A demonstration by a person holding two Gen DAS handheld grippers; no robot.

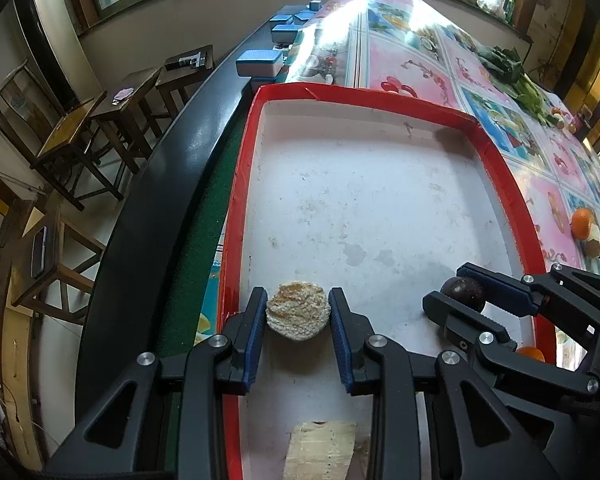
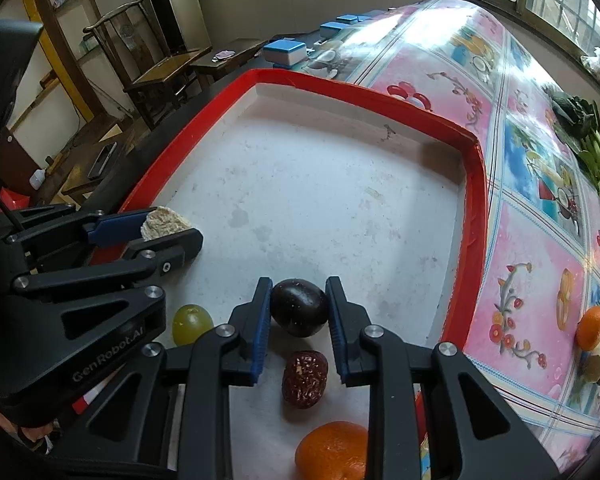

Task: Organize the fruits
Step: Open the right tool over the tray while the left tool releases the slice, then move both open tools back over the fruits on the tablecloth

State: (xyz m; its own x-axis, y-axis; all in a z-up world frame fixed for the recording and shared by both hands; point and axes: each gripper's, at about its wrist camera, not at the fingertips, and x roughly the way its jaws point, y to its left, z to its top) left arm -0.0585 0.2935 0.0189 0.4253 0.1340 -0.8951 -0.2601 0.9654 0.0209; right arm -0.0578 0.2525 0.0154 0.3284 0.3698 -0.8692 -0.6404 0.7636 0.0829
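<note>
A red-rimmed tray [image 1: 364, 94] with a white floor fills both views. My left gripper [image 1: 298, 295] is shut on a round, crumbly beige cake [image 1: 298, 316] near the tray's near-left corner; both blue pads touch its sides. The right wrist view shows that left gripper [image 2: 174, 226] and the cake [image 2: 165, 222] from the side. Beside it, my right gripper [image 2: 298, 282] is shut on a dark round fruit [image 2: 299, 307], and the left wrist view shows this right gripper [image 1: 448, 284] and dark fruit [image 1: 462, 294] too. Whether either item rests on the tray floor is unclear.
In the tray near my right gripper lie a red date [image 2: 305, 378], a green grape [image 2: 191, 324] and a mandarin [image 2: 332, 450]. Another mandarin [image 2: 591, 327] sits on the patterned tablecloth to the right. Leafy greens [image 2: 580, 124] lie far right. A beige block [image 1: 320, 450] lies under my left gripper.
</note>
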